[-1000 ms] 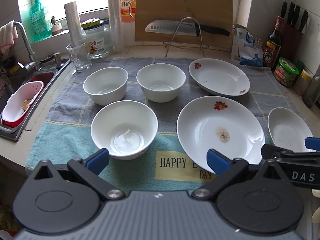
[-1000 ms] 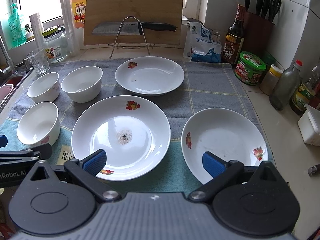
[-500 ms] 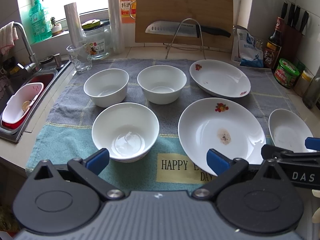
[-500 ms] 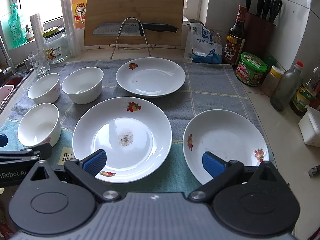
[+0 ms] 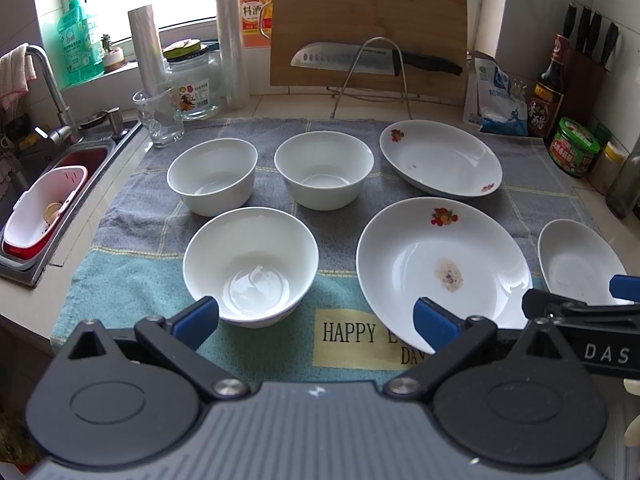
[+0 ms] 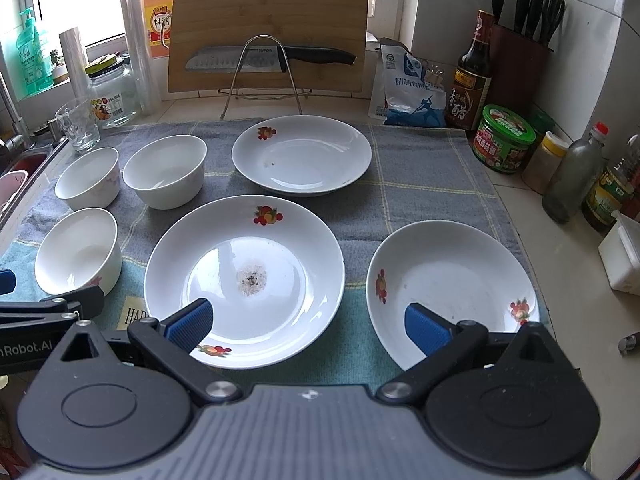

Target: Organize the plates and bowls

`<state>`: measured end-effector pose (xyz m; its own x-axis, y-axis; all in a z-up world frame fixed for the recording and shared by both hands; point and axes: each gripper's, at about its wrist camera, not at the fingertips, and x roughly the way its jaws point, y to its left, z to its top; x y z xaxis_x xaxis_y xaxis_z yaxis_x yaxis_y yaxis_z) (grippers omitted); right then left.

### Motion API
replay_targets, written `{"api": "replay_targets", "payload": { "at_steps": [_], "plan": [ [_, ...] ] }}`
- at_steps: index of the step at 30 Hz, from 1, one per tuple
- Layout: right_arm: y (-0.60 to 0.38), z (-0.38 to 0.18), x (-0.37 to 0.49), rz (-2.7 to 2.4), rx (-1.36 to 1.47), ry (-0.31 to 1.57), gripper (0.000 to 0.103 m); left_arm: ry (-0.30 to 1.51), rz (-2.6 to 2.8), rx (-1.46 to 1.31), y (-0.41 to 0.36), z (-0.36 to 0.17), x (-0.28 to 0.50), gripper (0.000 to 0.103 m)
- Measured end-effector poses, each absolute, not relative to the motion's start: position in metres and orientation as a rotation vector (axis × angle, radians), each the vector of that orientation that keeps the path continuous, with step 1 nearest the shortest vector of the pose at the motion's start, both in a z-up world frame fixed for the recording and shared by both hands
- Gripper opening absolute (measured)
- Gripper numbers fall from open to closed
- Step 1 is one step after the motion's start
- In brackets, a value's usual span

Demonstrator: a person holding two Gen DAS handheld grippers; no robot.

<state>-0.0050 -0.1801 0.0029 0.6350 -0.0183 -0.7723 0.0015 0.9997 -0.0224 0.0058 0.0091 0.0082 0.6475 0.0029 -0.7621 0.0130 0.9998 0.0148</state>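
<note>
Here the left gripper (image 5: 316, 320) hangs at the near edge of the towel (image 5: 132, 272), blue fingers (image 5: 194, 316) spread wide with nothing between them. Its left pad sits just beside the near bowl (image 5: 250, 264), apart from it; its right pad overlaps the near rim of the big plate (image 5: 444, 268) in view, contact not clear. The right gripper (image 6: 308, 326) is likewise spread and empty, its left pad over the big plate's near rim, its right pad over the near rim of the right plate (image 6: 452, 292).

Layout on the towel:
- Three white bowls on the left: the near bowl, a far-left bowl (image 5: 212, 176), and a mid bowl (image 5: 324, 170). All upright, apart from one another.
- Three fruit-printed plates on the right: the big plate in the middle with a dark crumb patch at its centre, a far plate (image 5: 440, 158) behind it, and the right plate at the towel's right edge.
- None are stacked.

Surroundings: a sink (image 5: 60, 168) to the left holds a red-and-white basket (image 5: 36, 212). A glass (image 5: 158, 118) and a jar (image 5: 194, 80) stand at the far left. A cutting board (image 5: 368, 20) leans on the far wall with a knife (image 5: 360, 62) on a wire rack (image 5: 372, 76) before it. A knife block (image 6: 520, 36), sauce bottle (image 6: 472, 76) and green tub (image 6: 504, 138) stand at the far right.
</note>
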Motion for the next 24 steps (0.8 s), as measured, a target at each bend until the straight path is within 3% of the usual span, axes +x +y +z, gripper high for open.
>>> {"api": "replay_targets", "payload": {
  "at_steps": [24],
  "plan": [
    [-0.1846,0.0069,-0.0016,-0.006,-0.021,0.863,0.103,0.851,-0.012,0.028,0.0043,0.0113,0.0083,0.102]
  ]
}}
